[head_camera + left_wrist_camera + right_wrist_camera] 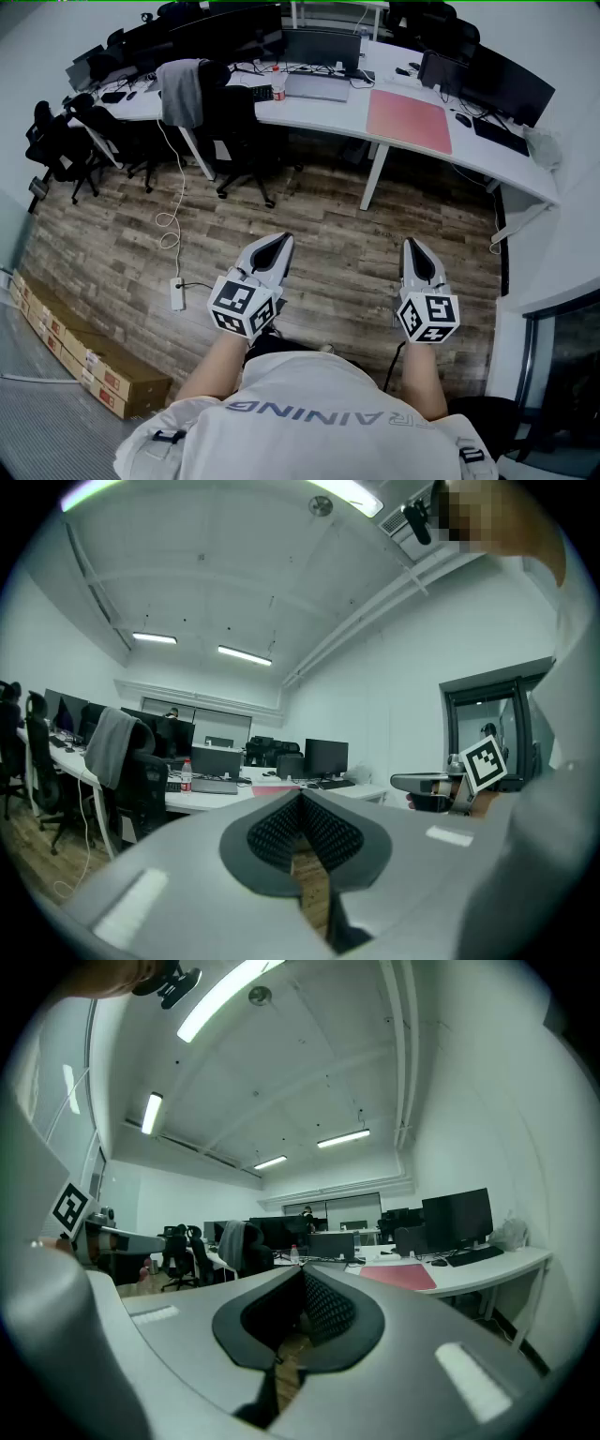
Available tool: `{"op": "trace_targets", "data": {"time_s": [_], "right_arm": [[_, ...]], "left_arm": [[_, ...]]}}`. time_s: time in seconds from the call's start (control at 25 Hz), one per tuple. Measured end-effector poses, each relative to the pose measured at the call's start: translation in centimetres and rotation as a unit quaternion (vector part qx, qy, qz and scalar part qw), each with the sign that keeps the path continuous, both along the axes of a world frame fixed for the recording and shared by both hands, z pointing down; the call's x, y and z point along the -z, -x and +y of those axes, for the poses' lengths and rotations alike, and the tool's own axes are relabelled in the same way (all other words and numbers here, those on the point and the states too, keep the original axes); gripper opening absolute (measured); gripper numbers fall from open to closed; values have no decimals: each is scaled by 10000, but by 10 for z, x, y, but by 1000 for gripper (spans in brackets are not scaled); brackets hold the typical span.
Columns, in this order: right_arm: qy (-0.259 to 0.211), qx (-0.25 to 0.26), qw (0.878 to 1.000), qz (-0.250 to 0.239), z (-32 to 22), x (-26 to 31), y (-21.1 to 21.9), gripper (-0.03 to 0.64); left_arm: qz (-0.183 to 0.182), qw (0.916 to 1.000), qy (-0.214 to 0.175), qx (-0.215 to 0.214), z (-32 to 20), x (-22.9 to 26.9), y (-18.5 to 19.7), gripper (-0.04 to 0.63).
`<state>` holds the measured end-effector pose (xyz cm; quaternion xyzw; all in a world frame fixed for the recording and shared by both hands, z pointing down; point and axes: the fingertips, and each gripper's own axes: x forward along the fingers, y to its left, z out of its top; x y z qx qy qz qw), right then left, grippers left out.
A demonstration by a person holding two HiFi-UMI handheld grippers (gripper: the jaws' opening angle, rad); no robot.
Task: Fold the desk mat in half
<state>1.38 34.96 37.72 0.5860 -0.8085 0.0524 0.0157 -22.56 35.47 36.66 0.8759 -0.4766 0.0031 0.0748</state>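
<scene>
The pink desk mat [409,120] lies flat on the long white desk [319,117] across the room; in the right gripper view the mat [398,1276] shows to the right of the jaws. Both grippers are held level over the wooden floor, far short of the desk. My left gripper [278,246] has its jaws together at the tip with nothing between them. My right gripper [413,246] is likewise shut and empty. From its own camera the left gripper [300,794] points toward the desk, and so does the right gripper [302,1269].
An office chair draped with a grey jacket [183,89] stands at the desk's left part. A laptop [319,86], monitors and a keyboard [502,136] sit on the desk around the mat. Cardboard boxes [94,366] and a power strip [176,293] lie on the floor at left.
</scene>
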Motion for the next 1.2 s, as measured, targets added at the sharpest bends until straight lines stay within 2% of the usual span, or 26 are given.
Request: {"op": "trace_targets", "data": {"time_s": [0.68,0.84,1.2], "right_arm": [[-21,40,10000,-79,-6,1,-3,12],[7,34,9995,-326,-6,1,-11,12],[68,6,9994,-337,-7,3,-28,12]], "left_arm": [[-3,10000,-30,-7,-5,5,-5,0],[-12,10000,-26,-47,-5,5,-14,0],[30,9999,-132,-96,-7,15,-32,0]]}}
